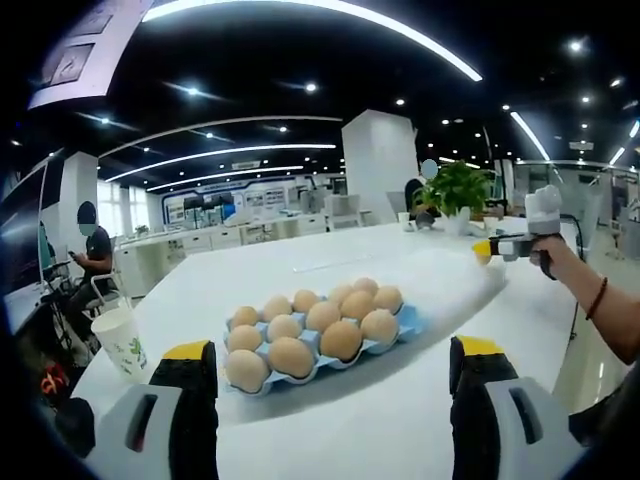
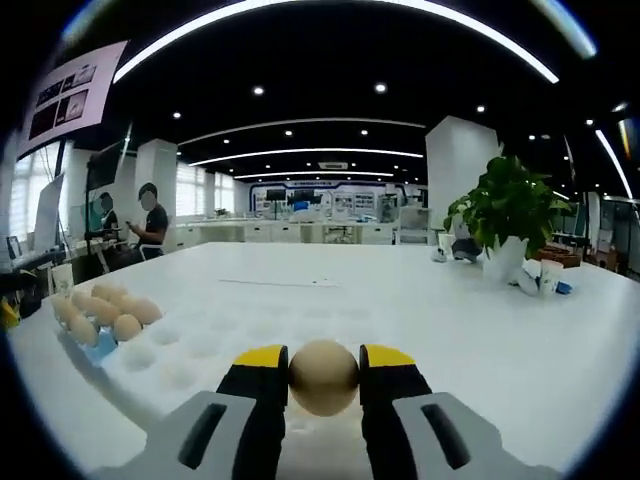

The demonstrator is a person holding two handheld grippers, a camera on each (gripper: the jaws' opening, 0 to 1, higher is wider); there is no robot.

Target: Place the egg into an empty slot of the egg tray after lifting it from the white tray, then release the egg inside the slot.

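Observation:
My right gripper (image 2: 323, 368) is shut on a tan egg (image 2: 323, 380), held just above the white dimpled tray (image 2: 170, 362). The blue egg tray (image 2: 96, 345), with several eggs in it, lies to the left of that gripper. In the left gripper view the blue egg tray (image 1: 408, 322) sits straight ahead, its eggs (image 1: 322, 316) in rows. My left gripper (image 1: 330, 400) stands open just short of it, nothing between the jaws. The white tray (image 1: 450, 280) lies beyond, and the right gripper (image 1: 510, 246) hovers at its far right end in a person's hand.
A paper cup (image 1: 122, 342) stands left of the egg tray near the table edge. A potted plant (image 2: 508, 215) and small items stand at the back right of the long white table (image 2: 400, 290). People sit at desks far left (image 2: 150, 225).

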